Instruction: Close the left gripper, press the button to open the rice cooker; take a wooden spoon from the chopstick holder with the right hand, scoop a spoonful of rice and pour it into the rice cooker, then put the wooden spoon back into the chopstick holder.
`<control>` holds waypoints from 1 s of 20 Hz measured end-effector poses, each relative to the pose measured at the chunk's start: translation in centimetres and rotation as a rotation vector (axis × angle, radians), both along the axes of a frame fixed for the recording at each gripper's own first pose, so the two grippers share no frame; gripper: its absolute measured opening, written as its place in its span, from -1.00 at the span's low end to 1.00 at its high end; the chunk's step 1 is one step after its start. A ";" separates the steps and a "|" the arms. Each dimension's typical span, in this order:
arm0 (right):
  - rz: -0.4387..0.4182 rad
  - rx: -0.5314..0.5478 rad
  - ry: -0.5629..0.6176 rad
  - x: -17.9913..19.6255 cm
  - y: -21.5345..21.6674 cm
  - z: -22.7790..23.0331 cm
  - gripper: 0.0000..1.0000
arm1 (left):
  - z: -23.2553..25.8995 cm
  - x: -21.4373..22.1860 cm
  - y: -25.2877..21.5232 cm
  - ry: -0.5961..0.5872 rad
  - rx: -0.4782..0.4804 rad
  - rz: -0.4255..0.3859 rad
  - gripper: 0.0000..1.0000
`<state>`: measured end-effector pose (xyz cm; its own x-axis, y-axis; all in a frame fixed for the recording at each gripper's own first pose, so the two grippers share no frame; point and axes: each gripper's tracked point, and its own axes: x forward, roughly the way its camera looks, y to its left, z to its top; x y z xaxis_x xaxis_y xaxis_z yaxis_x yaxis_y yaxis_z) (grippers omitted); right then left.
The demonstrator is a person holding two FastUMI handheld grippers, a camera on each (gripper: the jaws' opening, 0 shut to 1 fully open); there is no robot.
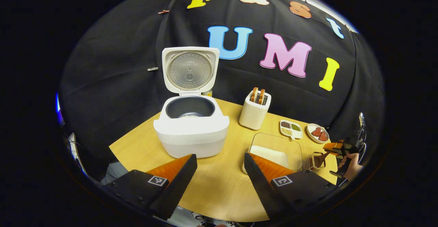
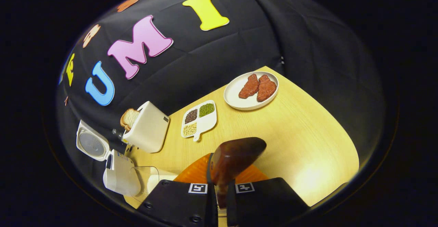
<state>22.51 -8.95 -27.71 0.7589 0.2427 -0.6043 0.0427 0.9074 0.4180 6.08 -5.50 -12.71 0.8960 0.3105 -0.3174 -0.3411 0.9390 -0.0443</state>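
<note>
Gripping wooden spoon (image 2: 236, 158), right claw (image 2: 221, 186) mid-table.

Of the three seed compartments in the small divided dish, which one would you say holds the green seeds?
In the divided dish, the green seeds fill the compartment nearest the meat plate; the other two hold dark and pale seeds.

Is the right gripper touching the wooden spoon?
Touching. In the right gripper view, the right gripper has both fingers closed against the wooden spoon handle, with the bowl sticking out above them.
</note>
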 end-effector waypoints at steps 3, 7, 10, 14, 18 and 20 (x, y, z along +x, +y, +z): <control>0.002 -0.041 -0.073 -0.3 0.2 2.9 -0.71 | 0.2 -0.2 0.0 0.005 0.039 -0.047 0.92; -0.003 -0.100 -0.174 -0.5 0.5 7.8 -0.71 | 1.6 -0.2 0.6 -0.033 0.057 -0.098 0.92; -0.004 -0.108 -0.245 -1.2 2.0 11.7 -0.71 | 1.6 -0.8 1.9 -0.049 0.073 -0.139 0.92; 0.010 -0.109 -0.310 -2.5 5.2 15.3 -0.72 | 1.7 -1.9 4.3 -0.061 0.086 -0.163 0.92; 0.063 -0.093 -0.361 -3.1 10.1 17.1 -0.72 | 1.9 -2.8 6.6 -0.088 0.044 -0.164 0.92; 0.096 -0.099 -0.381 -3.3 12.8 17.2 -0.72 | 1.4 -3.1 8.2 -0.082 0.063 -0.154 0.92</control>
